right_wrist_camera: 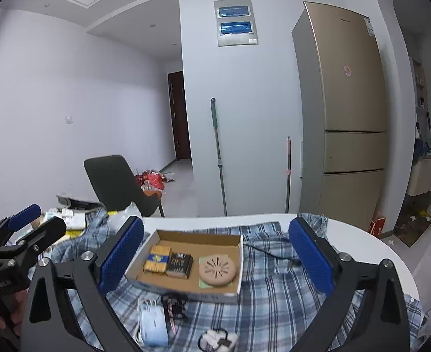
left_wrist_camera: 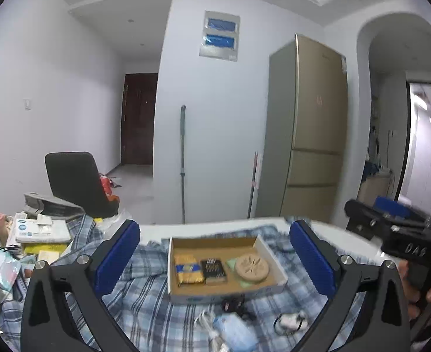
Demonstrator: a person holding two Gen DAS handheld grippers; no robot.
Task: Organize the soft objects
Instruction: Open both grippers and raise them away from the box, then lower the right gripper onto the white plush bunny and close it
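A shallow cardboard box (left_wrist_camera: 271, 256) (right_wrist_camera: 239, 264) lies on a blue plaid cloth (left_wrist_camera: 145, 302) (right_wrist_camera: 274, 302). It holds a yellow-blue packet (left_wrist_camera: 188, 270) (right_wrist_camera: 156, 259), a black packet (left_wrist_camera: 214, 271) (right_wrist_camera: 180, 265) and a round tan disc (left_wrist_camera: 251, 268) (right_wrist_camera: 217, 270). In front of it lie a light blue mask (left_wrist_camera: 236, 331) (right_wrist_camera: 153, 322), a black-red hair tie (left_wrist_camera: 234, 305) (right_wrist_camera: 173, 302) and a white-black item (left_wrist_camera: 290, 321) (right_wrist_camera: 218, 338). My left gripper (left_wrist_camera: 215, 255) is open and empty above the box. My right gripper (right_wrist_camera: 217, 255) is open and empty too.
The cloth covers a white round table (right_wrist_camera: 371, 243). A pile of packets and papers (left_wrist_camera: 39, 231) sits at the left. A black chair (left_wrist_camera: 77, 182) (right_wrist_camera: 118, 184), two mop handles (right_wrist_camera: 220, 158) and a gold fridge (right_wrist_camera: 344, 111) stand behind the table.
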